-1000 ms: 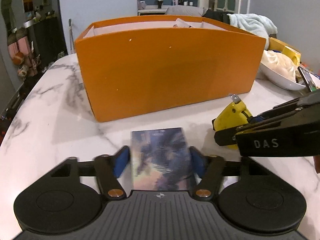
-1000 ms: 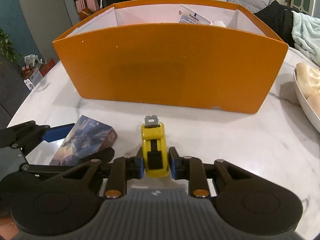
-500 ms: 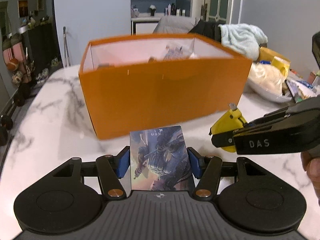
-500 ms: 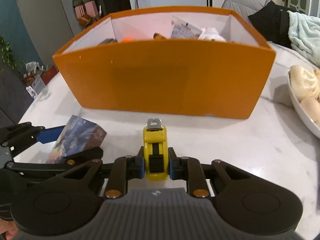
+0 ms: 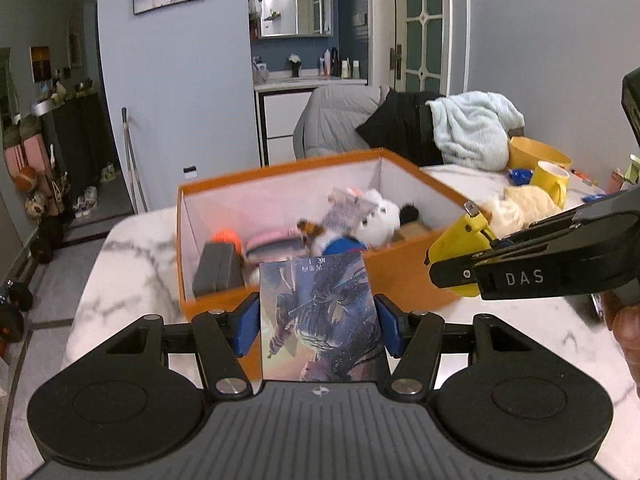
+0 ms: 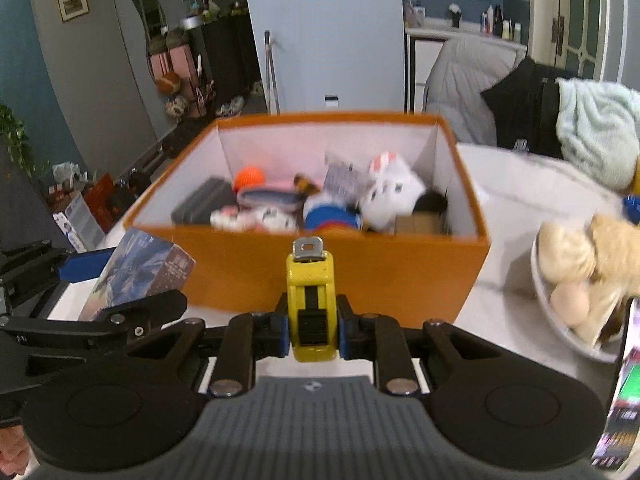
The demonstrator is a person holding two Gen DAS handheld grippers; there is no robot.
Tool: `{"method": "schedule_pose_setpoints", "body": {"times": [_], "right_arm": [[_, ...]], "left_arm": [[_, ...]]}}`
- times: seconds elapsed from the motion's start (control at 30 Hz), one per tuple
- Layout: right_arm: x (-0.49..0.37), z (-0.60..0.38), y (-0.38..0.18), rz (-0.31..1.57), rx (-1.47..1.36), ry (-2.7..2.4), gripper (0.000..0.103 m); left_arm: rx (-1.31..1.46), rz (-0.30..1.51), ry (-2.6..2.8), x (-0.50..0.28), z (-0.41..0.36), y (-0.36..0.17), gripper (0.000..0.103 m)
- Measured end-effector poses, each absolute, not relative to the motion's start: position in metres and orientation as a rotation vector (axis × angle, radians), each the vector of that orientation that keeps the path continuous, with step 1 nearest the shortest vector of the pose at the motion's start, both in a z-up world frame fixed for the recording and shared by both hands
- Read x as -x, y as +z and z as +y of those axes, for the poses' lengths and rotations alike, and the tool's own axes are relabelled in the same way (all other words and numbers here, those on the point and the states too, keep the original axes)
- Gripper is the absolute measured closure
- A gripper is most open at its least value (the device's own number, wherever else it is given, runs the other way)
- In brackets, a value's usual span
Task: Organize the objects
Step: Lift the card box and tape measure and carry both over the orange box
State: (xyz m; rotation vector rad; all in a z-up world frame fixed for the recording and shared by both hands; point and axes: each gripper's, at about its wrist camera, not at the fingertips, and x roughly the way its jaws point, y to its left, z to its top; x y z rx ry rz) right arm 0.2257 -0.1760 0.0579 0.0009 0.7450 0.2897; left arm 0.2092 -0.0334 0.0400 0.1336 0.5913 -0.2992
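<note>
My left gripper [image 5: 318,322] is shut on a small box with dark fantasy artwork [image 5: 322,324], held above the marble table in front of the orange box [image 5: 404,276]. The same artwork box [image 6: 140,272] shows at the left of the right wrist view. My right gripper [image 6: 312,326] is shut on a yellow tape measure [image 6: 310,300], its metal hook pointing at the orange box [image 6: 360,276]. That tape measure [image 5: 460,244] also appears at the right of the left wrist view. Inside the orange box lie a white plush [image 6: 392,192], an orange ball [image 6: 249,178] and a dark case [image 6: 202,202].
A white bowl with beige plush things [image 6: 580,272] stands right of the orange box. A yellow mug [image 5: 554,178] and a yellow bowl [image 5: 536,154] sit at the back right. A chair with a light blue towel [image 5: 472,128] stands behind the table. A finger [image 5: 628,336] shows at the right edge.
Both grippers have risen with their loads, from table level to above the orange box's rim. The box's contents have come into view.
</note>
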Motion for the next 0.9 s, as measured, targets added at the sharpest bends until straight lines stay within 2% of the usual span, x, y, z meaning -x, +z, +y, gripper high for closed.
{"method": "schedule_pose_setpoints", "body": {"times": [0.4, 0.9], "right_arm": [[-0.284, -0.176, 0.083, 0.71, 0.074, 0.266, 0.081], [-0.344, -0.174, 0.049, 0.764, 0.054, 0.261, 0.081]], "left_arm": [[-0.144, 0.575, -0.288, -0.267, -0.042, 0.062, 0.034], [-0.124, 0.675, -0.263, -0.323, -0.042, 0.024, 0.034]]}}
